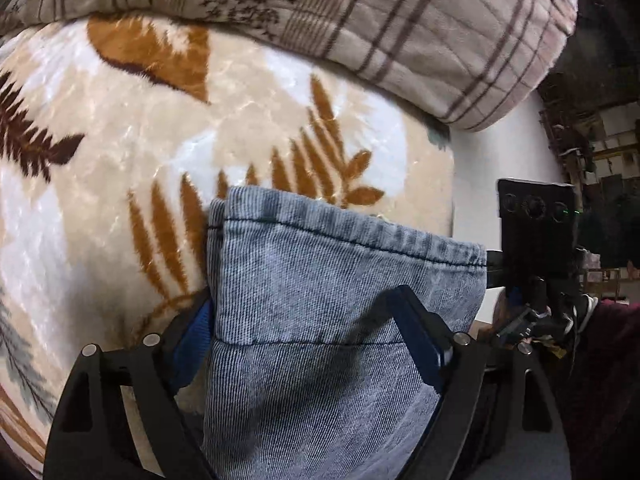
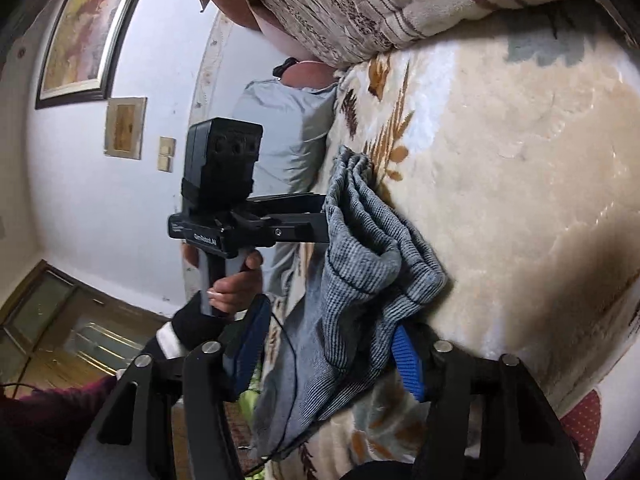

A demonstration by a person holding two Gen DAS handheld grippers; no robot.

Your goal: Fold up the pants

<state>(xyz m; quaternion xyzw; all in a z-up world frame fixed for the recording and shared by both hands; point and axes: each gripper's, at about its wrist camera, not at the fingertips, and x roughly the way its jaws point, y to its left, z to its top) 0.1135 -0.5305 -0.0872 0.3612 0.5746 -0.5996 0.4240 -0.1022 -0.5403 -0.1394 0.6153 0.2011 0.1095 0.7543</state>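
The faded blue denim pants (image 1: 320, 320) showed a coarse, ribbed twill weave with dark stitched hems. Behind them at twelve o'clock lay a plush cream fleece blanket with orange fern prints (image 1: 120, 140), slightly glossy. The matt black plastic fingers (image 1: 420, 336) carried blue ribbed pads.

Left gripper (image 1: 308, 344) clamped on cloth; right gripper (image 2: 332, 356) likewise
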